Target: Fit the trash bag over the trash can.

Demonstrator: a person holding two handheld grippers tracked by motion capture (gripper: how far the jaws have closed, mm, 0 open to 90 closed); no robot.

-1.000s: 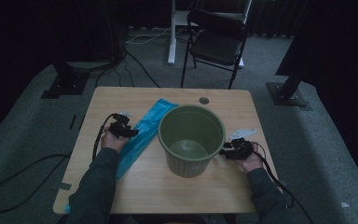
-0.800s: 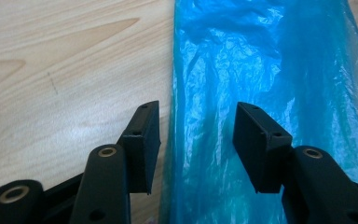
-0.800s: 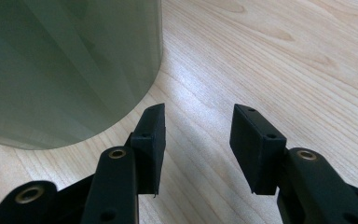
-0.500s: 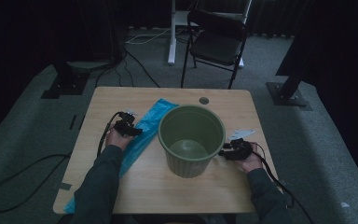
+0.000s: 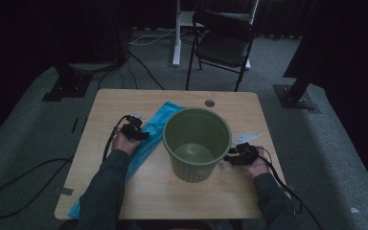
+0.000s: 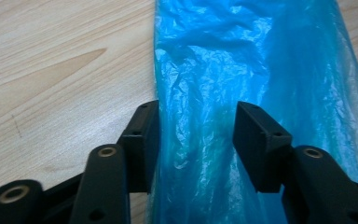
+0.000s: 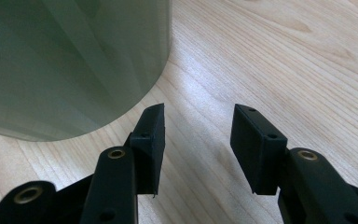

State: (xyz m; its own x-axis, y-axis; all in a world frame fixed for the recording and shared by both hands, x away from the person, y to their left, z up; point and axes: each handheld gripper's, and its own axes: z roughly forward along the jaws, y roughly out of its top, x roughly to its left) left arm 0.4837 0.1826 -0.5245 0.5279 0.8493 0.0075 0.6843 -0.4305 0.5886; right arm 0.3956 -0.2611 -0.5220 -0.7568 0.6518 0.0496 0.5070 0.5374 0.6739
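Note:
A blue plastic bag (image 5: pixel 159 124) lies stretched diagonally across the wooden table (image 5: pixel 115 103), left of a green bin (image 5: pixel 191 170) that stands upright and empty. My left gripper (image 5: pixel 136 130) rests low over the bag. In the left gripper view its jaws (image 6: pixel 198 121) straddle the bag's (image 6: pixel 261 56) left margin; they have just been closing, and the film between them is not pinched. My right gripper (image 5: pixel 230 157) sits on the table at the bin's right side. It is open (image 7: pixel 198 121) with bare wood between its pads, and the bin wall (image 7: pixel 65 60) is just to their left.
A small white scrap (image 5: pixel 247 138) lies right of the bin, beyond my right hand. A round cable hole (image 5: pixel 210 103) sits near the table's far edge. A black folding chair (image 5: pixel 223 45) stands on the carpet beyond the table, and cables trail off to the left.
My left gripper has edged a little to the right, onto the blue bag. The right gripper and the bin have stayed where they were.

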